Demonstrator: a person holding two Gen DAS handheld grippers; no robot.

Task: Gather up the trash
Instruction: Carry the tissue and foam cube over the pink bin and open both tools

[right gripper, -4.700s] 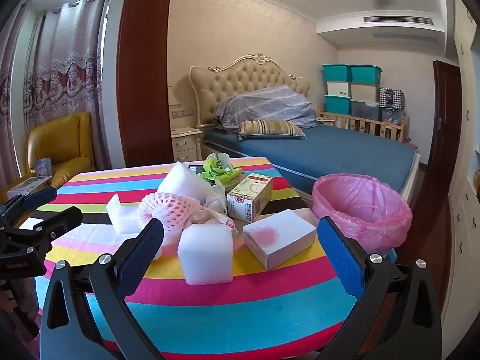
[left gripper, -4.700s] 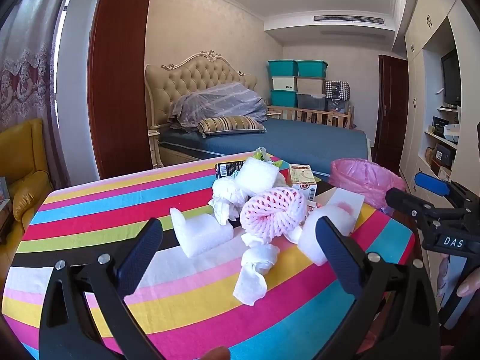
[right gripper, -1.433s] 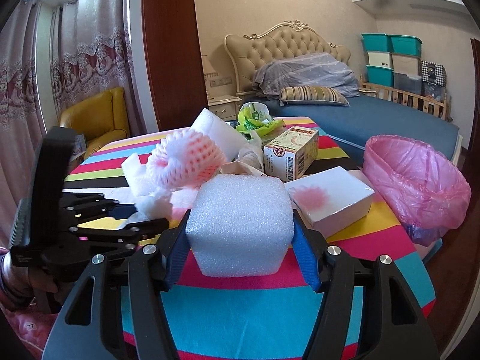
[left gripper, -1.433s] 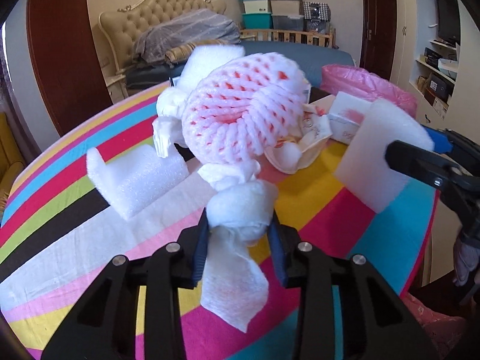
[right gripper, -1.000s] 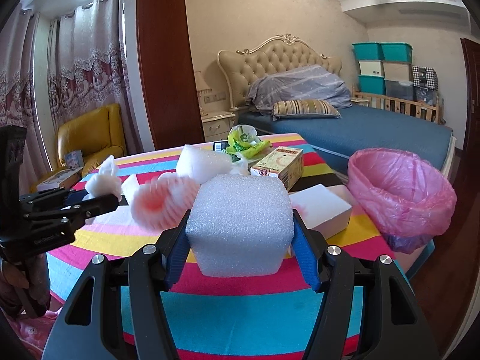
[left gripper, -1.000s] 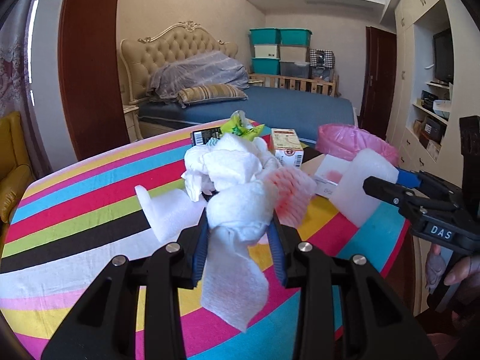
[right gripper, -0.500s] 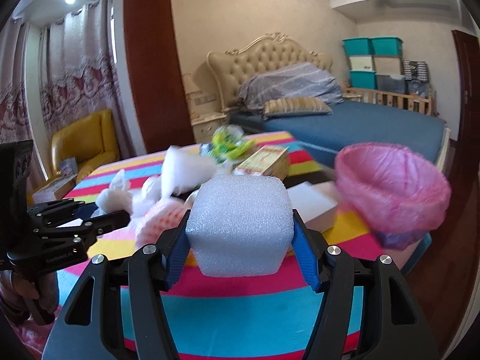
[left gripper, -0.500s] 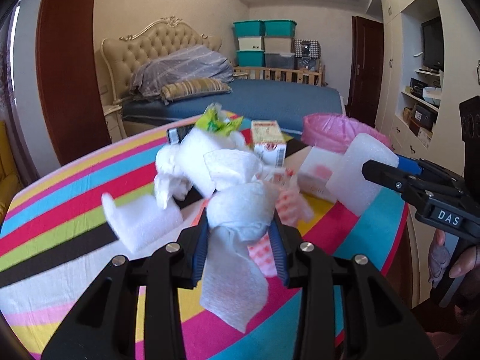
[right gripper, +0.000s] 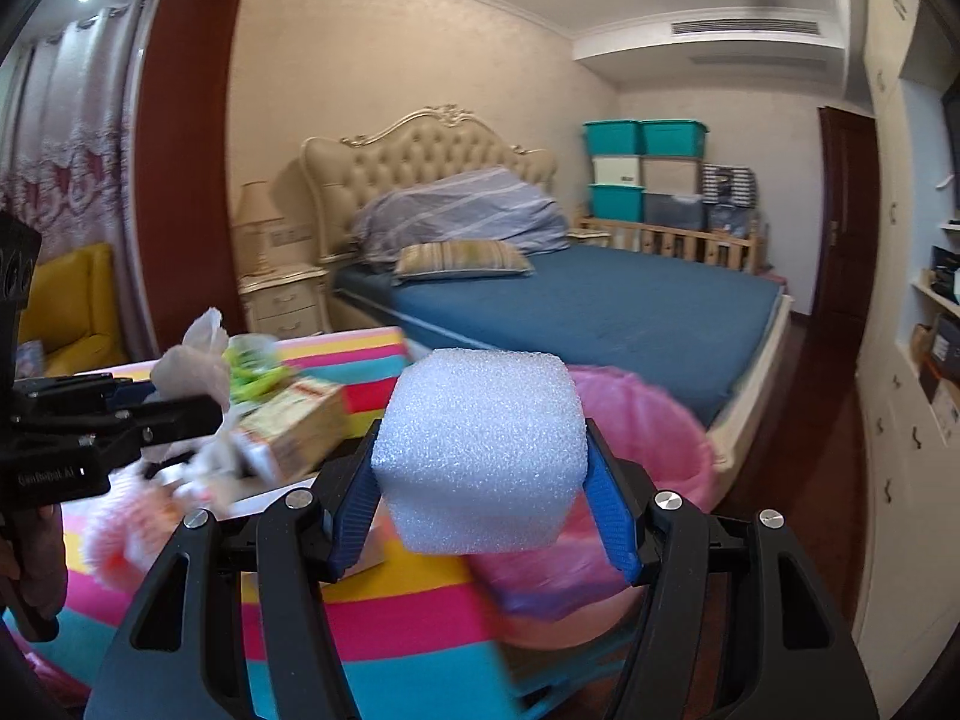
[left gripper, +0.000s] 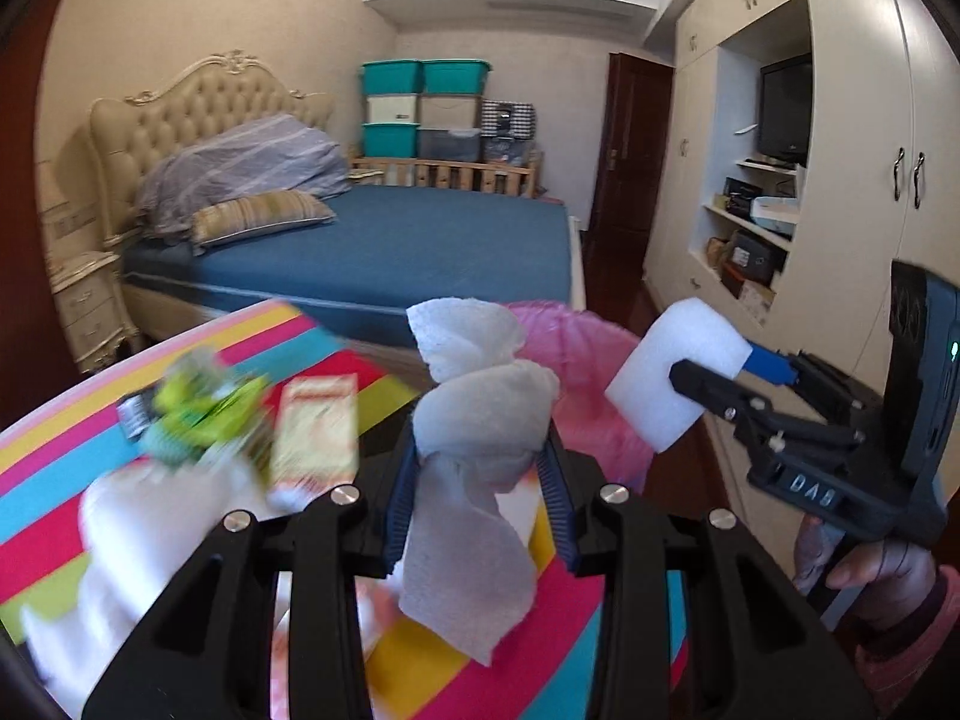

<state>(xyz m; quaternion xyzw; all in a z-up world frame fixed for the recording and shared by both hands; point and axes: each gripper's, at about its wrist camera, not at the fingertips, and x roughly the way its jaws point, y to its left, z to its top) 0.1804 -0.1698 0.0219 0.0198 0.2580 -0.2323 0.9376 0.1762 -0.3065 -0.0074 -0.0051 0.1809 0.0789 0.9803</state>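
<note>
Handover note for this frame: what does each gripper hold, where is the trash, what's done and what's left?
Left gripper: shut on a crumpled tissue wad.
Right gripper: shut on a white foam block.
Pink-lined trash bin sits just past the striped table edge, ahead of both grippers.
Done: both pieces lifted.
Left: drop both in; then the carton, green wrapper and other foam, blurred here.
</note>
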